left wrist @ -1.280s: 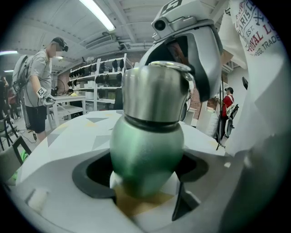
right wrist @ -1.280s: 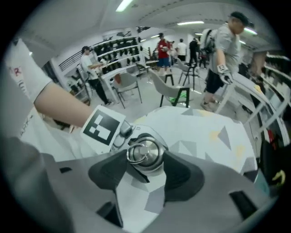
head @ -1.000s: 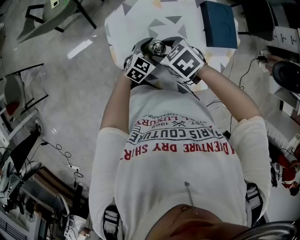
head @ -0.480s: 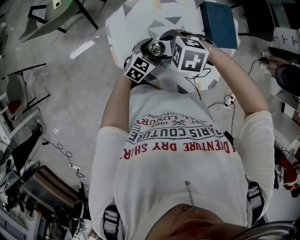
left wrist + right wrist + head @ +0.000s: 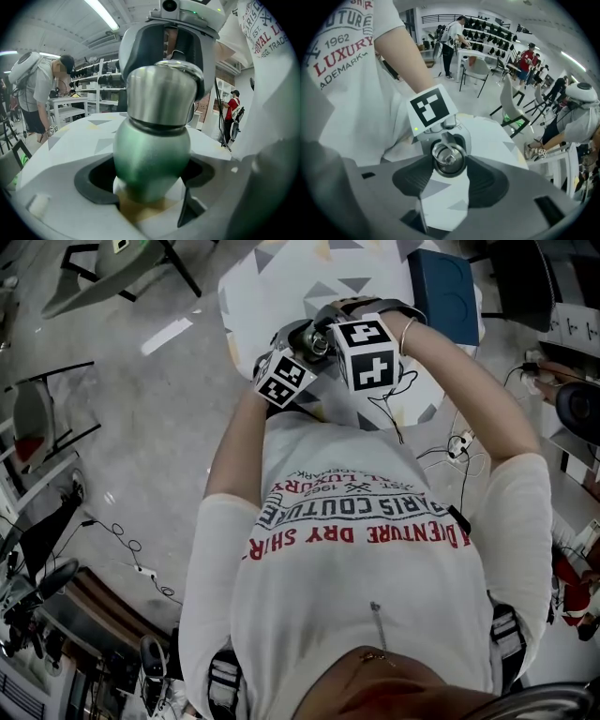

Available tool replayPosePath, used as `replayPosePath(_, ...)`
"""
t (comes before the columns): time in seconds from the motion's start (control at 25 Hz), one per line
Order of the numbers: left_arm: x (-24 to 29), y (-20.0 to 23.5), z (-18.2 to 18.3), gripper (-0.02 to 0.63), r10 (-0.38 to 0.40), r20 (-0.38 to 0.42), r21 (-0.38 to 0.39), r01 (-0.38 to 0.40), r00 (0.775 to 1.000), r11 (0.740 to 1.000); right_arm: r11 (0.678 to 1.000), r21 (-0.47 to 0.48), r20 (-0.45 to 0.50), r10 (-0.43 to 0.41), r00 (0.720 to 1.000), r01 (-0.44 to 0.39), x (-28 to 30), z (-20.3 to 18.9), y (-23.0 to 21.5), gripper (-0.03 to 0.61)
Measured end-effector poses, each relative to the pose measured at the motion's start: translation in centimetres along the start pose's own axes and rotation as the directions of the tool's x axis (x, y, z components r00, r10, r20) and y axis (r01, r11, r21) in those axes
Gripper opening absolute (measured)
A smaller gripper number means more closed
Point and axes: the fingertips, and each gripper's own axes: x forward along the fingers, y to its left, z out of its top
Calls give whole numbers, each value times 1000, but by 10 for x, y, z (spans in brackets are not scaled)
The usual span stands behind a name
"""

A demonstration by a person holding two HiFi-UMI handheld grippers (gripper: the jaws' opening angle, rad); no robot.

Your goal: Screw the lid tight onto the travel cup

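Note:
A green travel cup with a steel lid stands upright between the jaws of my left gripper, which is shut on its lower body. In the right gripper view I look down on the lid. My right gripper comes from above, and its dark pads press on the lid's rim from both sides. Its jaws have just been closing with the lid between them. In the head view both grippers meet at the lid, left gripper below, right gripper above.
The cup is held over a white table printed with grey triangles. A dark blue box lies at the table's right end. Cables trail on the floor at the right. People stand at shelves in the background.
The right gripper has rolled about the lid, so its marker cube shows a different face and the forearm has swung. The left gripper and the cup have stayed put.

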Motion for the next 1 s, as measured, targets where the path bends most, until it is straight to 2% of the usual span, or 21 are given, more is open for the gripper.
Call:
replayPosePath(0.2, 1, 0, -1, 397, 0, -1, -2, 0, 1000, 1000, 998, 56, 16, -18, 1000, 17, 0, 0, 0, 235)
replayPosePath(0.36, 0, 0, -1, 397, -1, -1, -1, 1, 1000, 1000, 982, 179, 39, -68, 997, 60, 0, 0, -3, 235)
replayPosePath(0.48, 0, 0, 0, 397, 1, 1, 1, -1, 1000, 1000, 937, 331, 42, -129, 991, 108, -1, -2, -7, 235)
replayPosePath(0.6, 0, 1, 0, 397, 2, 2, 2, -2, 1000, 1000, 856, 487, 23, -209, 978, 171, -2, -3, -10, 235)
replayPosePath(0.72, 0, 0, 0, 397, -2, 0, -1, 2, 1000, 1000, 798, 563, -2, -259, 966, 215, -1, -5, -11, 235)
replayPosePath(0.88, 0, 1, -1, 397, -1, -2, -3, 1, 1000, 1000, 769, 592, -24, -281, 959, 241, 1, -5, -13, 235)
replayPosePath(1.0, 1, 0, 0, 397, -1, -2, -2, 1, 1000, 1000, 788, 575, -1, -270, 963, 221, 1, -6, -11, 235)
